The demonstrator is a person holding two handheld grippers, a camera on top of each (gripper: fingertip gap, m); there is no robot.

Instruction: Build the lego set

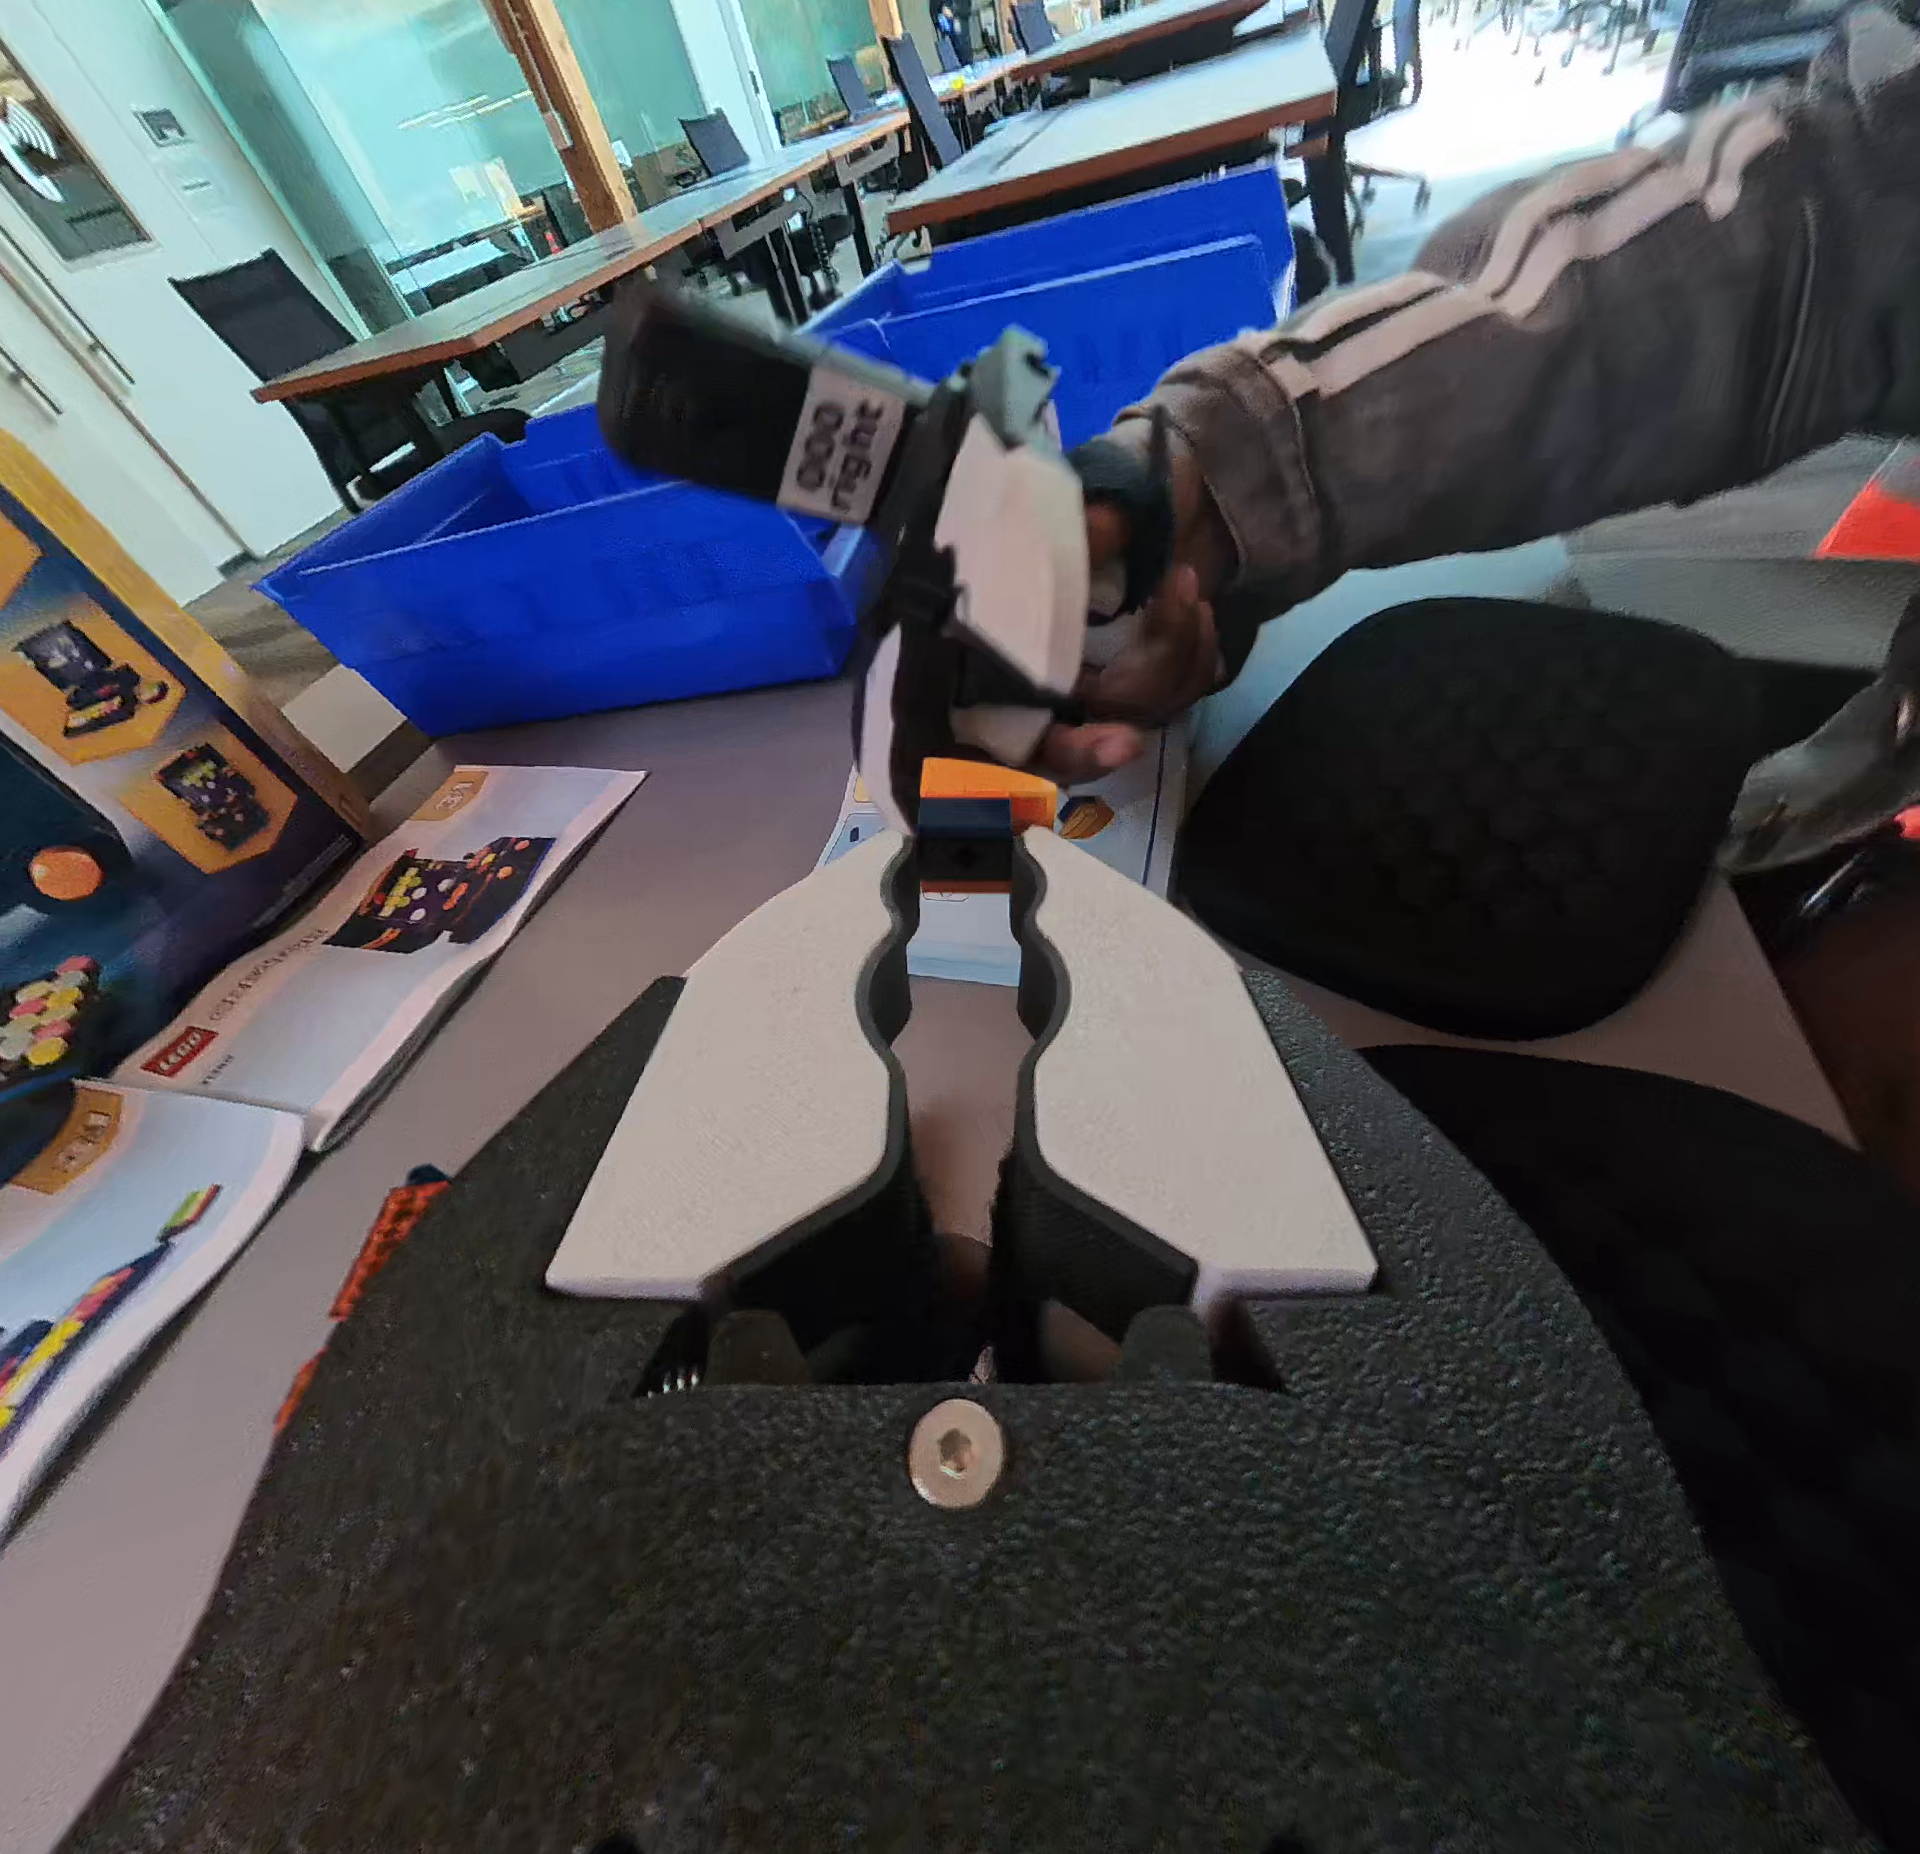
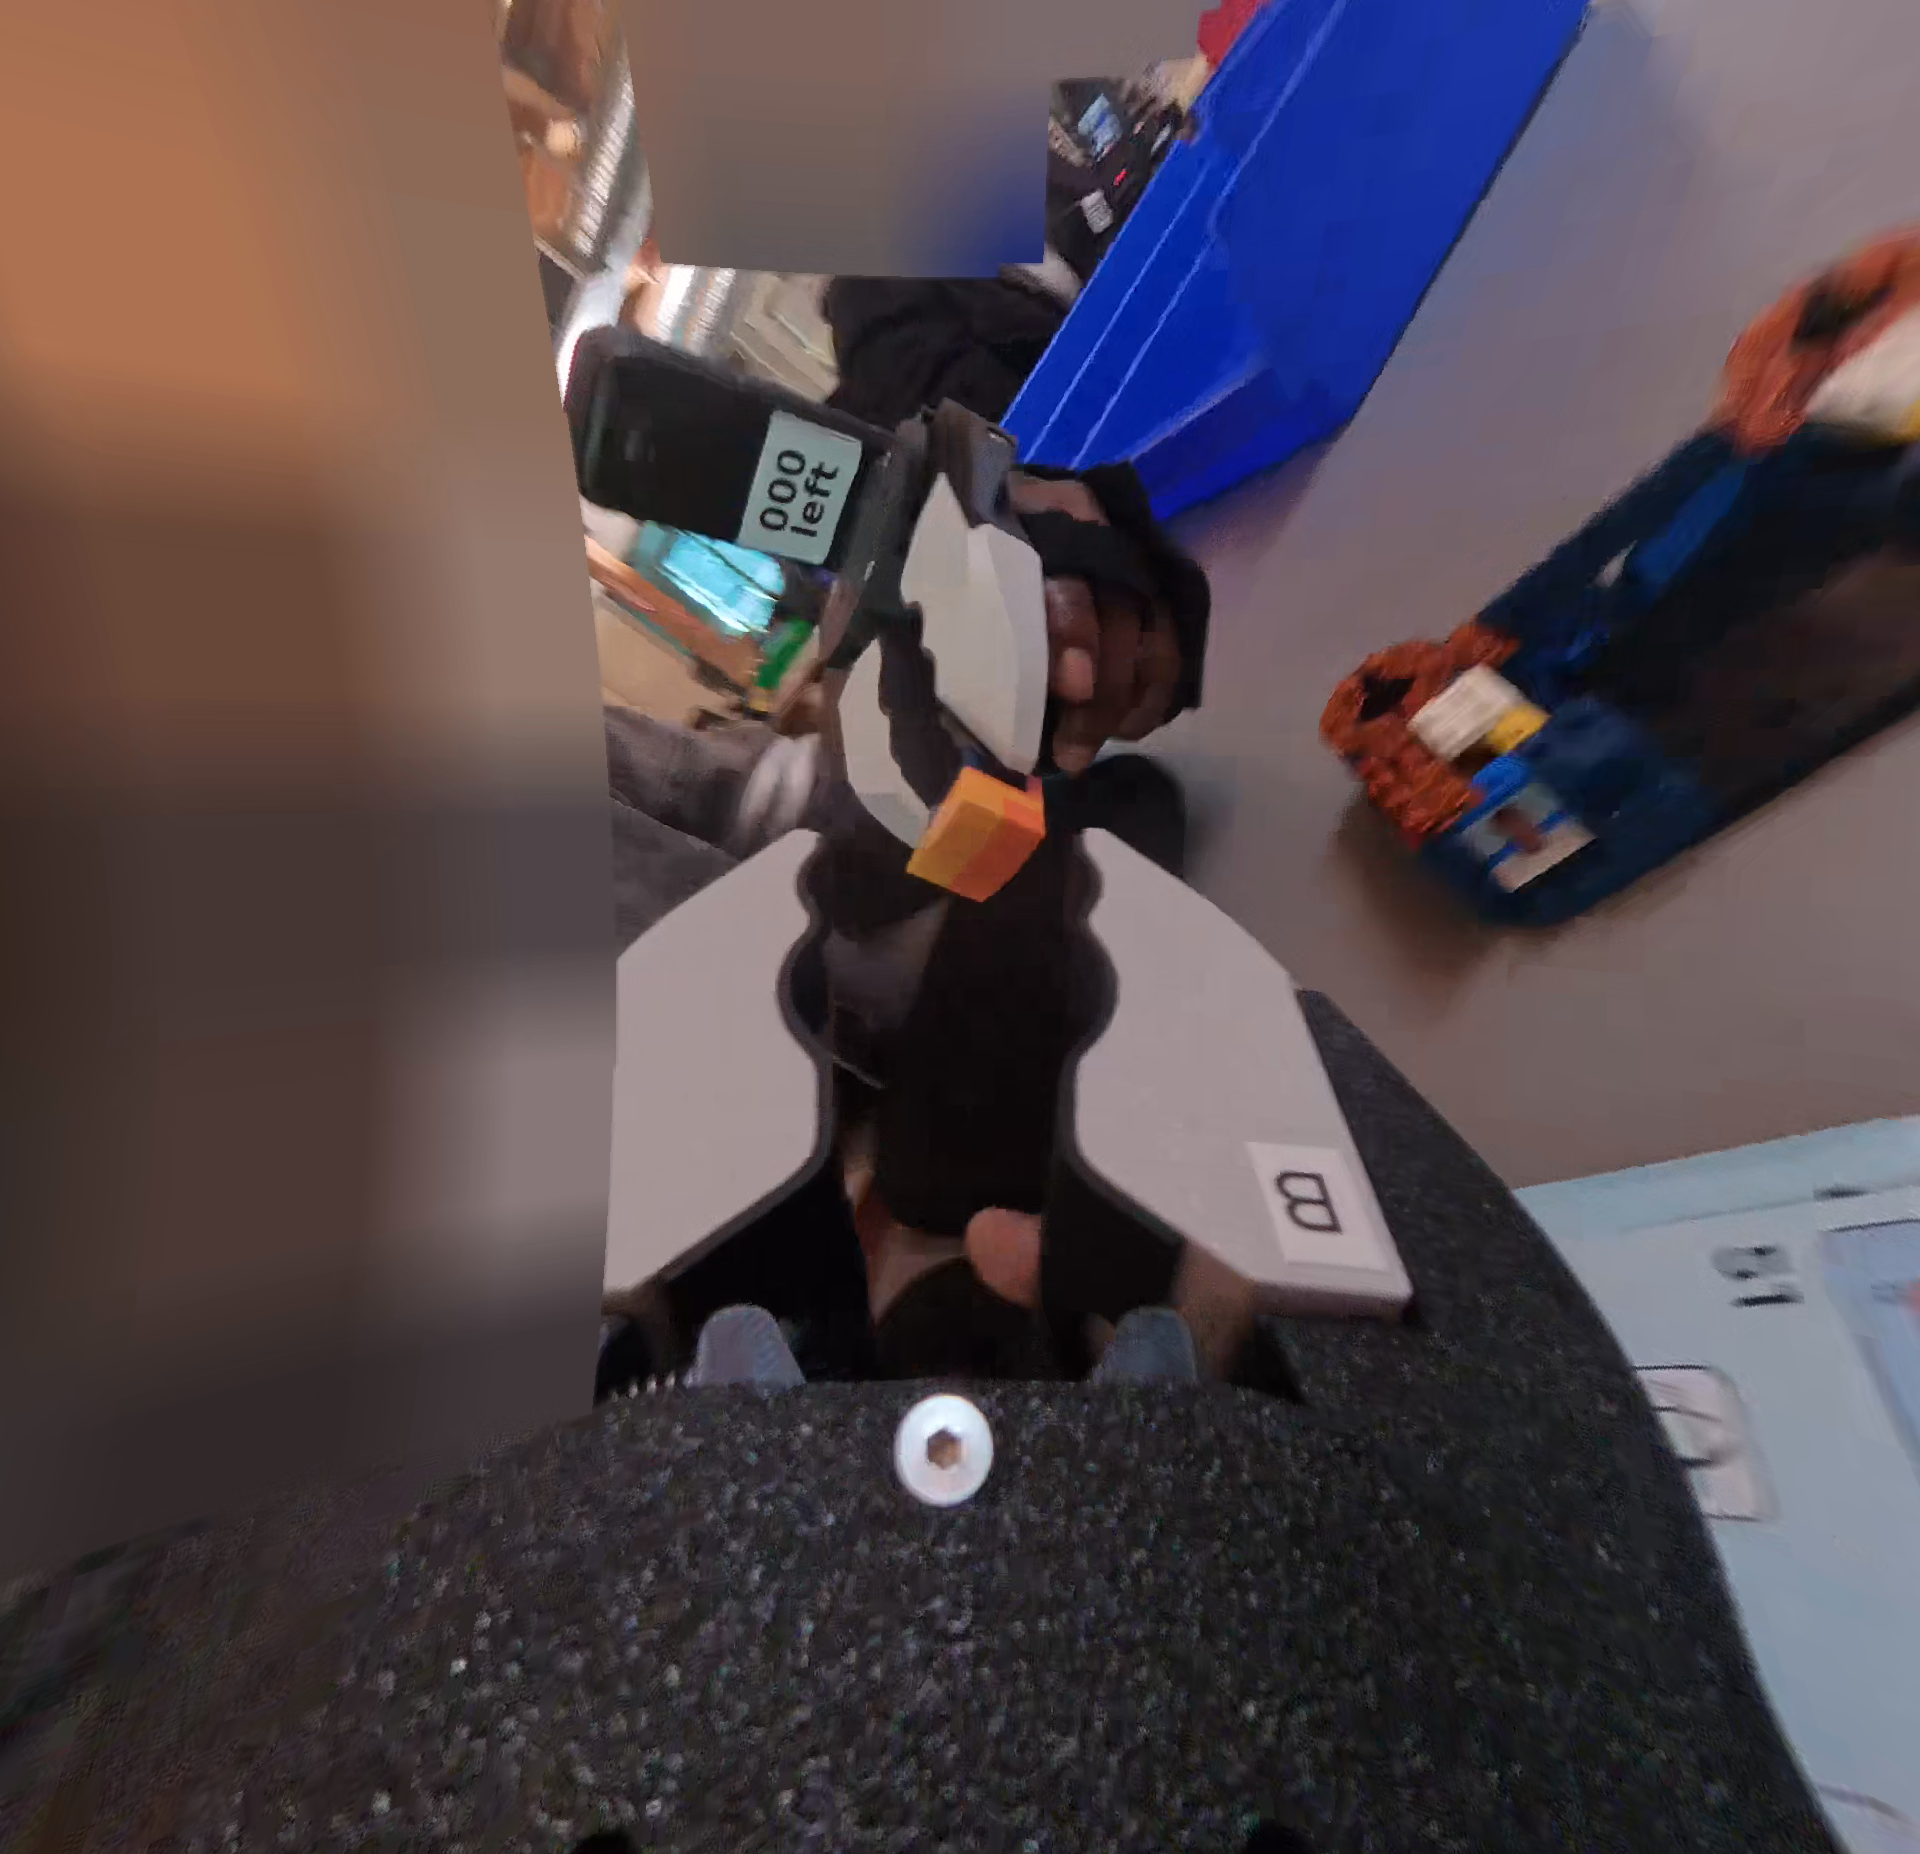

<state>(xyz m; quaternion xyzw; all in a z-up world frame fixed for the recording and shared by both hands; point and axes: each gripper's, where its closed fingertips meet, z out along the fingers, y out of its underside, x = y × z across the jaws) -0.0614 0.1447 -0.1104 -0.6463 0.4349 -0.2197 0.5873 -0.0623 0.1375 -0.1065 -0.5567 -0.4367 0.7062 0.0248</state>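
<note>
Orange over dark blue, with a thin orange layer at the bottom — that is the small stack of toy bricks [image 1: 966,848] pinched at the tips of the left gripper [image 1: 966,854]. Both white fingertips [image 1: 868,869] press its dark blue sides, the jaws set narrow. A round hole shows in the blue face turned toward the left wrist camera. The stack stands about upright there, its orange top reaching away toward the right gripper [image 1: 914,765], which comes down from above with its tips just at that top; whether they touch it cannot be told.

From the right wrist view the same brick stack [image 2: 977,833] shows as an orange block in 2 shades, tilted, held off the grey table [image 2: 1455,1025]. The right gripper's own fingers [image 2: 707,1025] stand wide apart with the block just beyond their tips, not pressed.

Motion blur softens a blue and orange brick model [image 2: 1600,703] on the table. 2 blue bins [image 1: 582,589], open instruction booklets [image 1: 384,931] and a printed box [image 1: 135,744] lie around, the box cut by the frame edge.
</note>
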